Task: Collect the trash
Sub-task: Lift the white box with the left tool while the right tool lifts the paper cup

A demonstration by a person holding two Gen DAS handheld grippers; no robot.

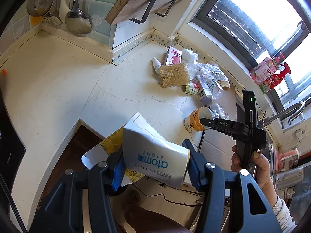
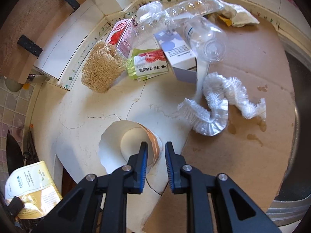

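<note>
The right tongs [image 2: 155, 151], parted and empty, straddled the wall of a tipped paper cup [image 2: 134, 145] low centre on the tabletop [image 2: 83, 120], its mouth facing upper left. The left tongs [image 1: 155, 161] clenched a crushed carton [image 1: 153, 151].

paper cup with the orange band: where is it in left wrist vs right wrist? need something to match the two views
Left wrist: paper cup right of centre, lying on the counter, with the right gripper's fingers at it.
Right wrist: same cup bottom centre, mouth toward the camera, its wall between the open fingers of the right gripper.
Shared landmark: the loofah sponge, beyond the cup in both views, next to the strawberry carton.
</note>
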